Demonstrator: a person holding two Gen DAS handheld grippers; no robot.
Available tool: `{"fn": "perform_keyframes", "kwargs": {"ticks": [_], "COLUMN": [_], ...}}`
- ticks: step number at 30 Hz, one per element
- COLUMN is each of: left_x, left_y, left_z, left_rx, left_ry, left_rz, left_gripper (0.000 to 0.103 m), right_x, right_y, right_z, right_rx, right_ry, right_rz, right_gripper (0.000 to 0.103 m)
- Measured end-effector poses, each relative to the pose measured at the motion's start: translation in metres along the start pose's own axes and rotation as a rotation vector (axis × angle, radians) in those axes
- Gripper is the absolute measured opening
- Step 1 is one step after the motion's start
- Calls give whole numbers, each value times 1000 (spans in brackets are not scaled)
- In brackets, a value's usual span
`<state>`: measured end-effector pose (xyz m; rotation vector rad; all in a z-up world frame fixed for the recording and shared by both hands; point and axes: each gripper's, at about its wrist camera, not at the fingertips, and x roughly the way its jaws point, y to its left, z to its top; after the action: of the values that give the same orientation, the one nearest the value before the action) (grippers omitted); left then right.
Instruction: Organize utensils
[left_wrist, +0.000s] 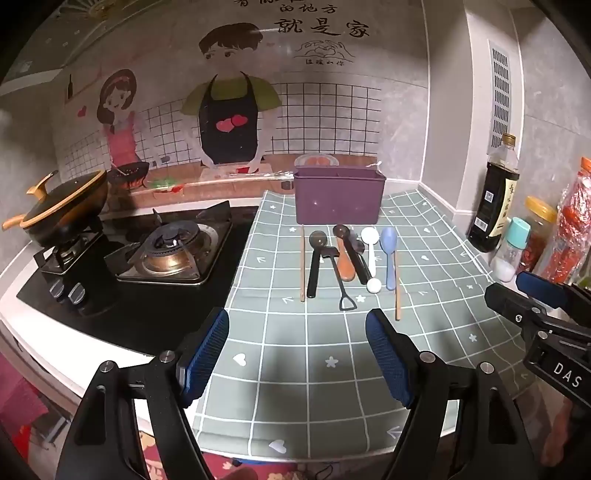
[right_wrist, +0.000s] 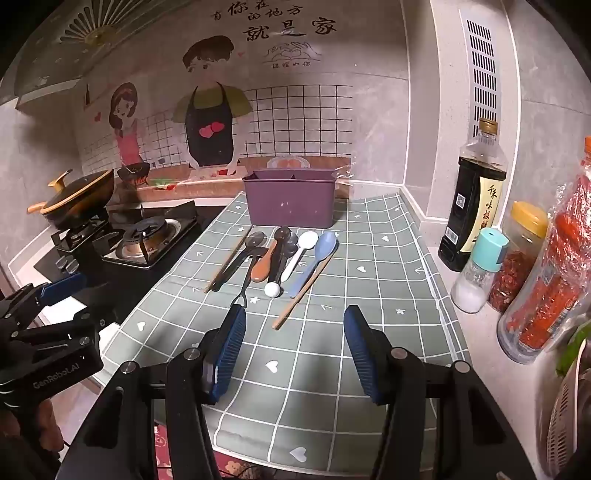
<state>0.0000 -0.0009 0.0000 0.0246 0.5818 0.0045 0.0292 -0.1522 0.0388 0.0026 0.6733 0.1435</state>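
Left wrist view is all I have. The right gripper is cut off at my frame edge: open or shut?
Observer: Open. The right wrist view shows the right gripper with its jaws wide apart and nothing between them, above the mat.
Operator: What's closest ahead of it?
Observer: The near end of the wooden chopstick, just ahead of the gap. It lies alongside the blue spoon.
Operator: Anything past the red packet on the right?
Observer: Yes, a pale perforated colander at the frame's right edge, with something green above its rim.
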Motion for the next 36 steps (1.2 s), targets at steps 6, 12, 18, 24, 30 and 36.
{"fn": "perform_keyframes", "kwargs": {"ticks": [6,12,18,24,30,36], "left_x": [4,3,8,10,10,10], "left_y": [-4,-1,2,-1,-4,-5], "left_z": [2,4,3,3,3,3], "left_rx": [3,-19,-22,-20,-17,-19], "left_ry": [22,21,32,35,38,37], "left_rz": [-7,-17,-34,-42,-54,-59], "left_gripper": [77,77,77,76,77,77], "right_x": [1,1,2,5,4,3], "right_y": [0,0,-1,-2,-1,-2], "right_z": [0,0,2,3,3,2], "right_rx": [2,5,8,11,10,9], "right_ry": [-10,-7,-2,-2,-3,-3], "right_rz": [-2,-1,0,-1,-3,-3], "right_gripper": [53,53,53,53,53,53]}}
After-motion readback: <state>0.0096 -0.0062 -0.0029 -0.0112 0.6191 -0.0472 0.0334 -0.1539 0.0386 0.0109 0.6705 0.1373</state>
